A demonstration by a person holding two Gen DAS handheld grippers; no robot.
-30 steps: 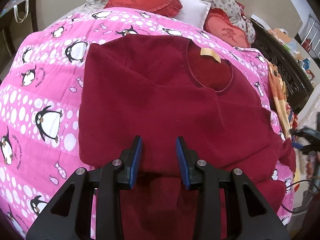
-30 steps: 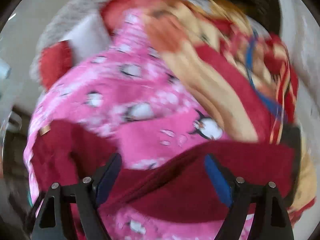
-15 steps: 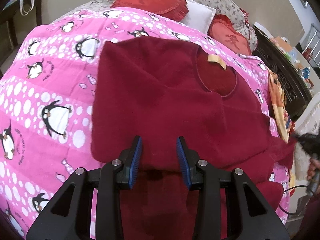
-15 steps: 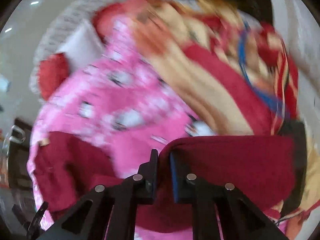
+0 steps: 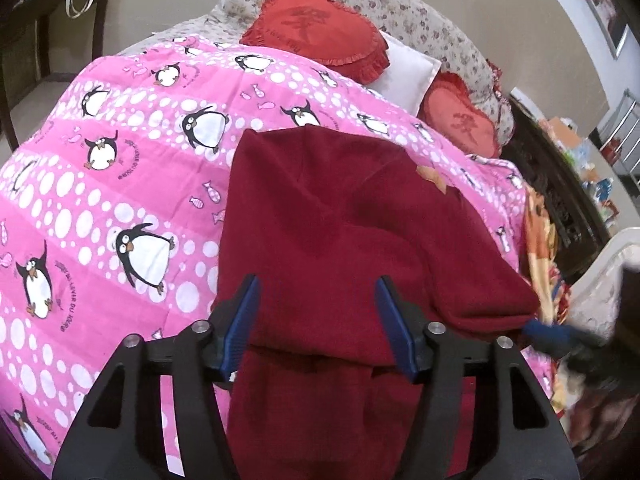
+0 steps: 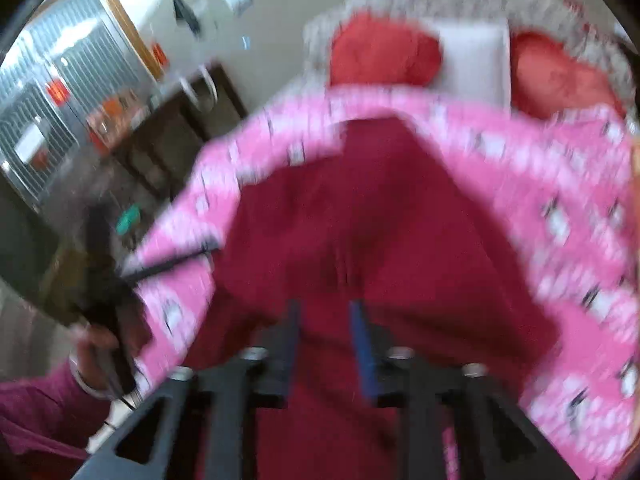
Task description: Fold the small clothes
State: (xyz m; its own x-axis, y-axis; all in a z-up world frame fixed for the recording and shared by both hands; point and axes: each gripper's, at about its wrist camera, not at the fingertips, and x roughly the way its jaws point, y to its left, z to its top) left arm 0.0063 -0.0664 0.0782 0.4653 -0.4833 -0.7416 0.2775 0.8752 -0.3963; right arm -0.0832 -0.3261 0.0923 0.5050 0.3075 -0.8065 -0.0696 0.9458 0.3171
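A dark red sweater (image 5: 340, 220) lies on the pink penguin quilt (image 5: 100, 200), its right side folded over the body so that only the tan neck label (image 5: 430, 176) peeks out. My left gripper (image 5: 316, 284) hovers over the sweater's lower part. Its jaws are opening wide and the cloth lies under them, not pinched. At the fold's right corner I see my right gripper (image 5: 552, 332), blurred. In the right wrist view my right gripper (image 6: 325, 306) is over the sweater (image 6: 380, 220). Its jaws are opening, with red cloth showing in the gap.
Two red heart cushions (image 5: 320, 40) and a white pillow (image 5: 408, 76) sit at the bed's head. An orange patterned blanket (image 5: 540, 232) and dark wooden furniture (image 5: 568, 216) border the right side. A hand (image 6: 96, 344) in a pink sleeve is at lower left.
My right gripper shut on the sweater's right side, swung it over the body and has parted its jaws. The neckline is now covered. My left jaws have spread wider.
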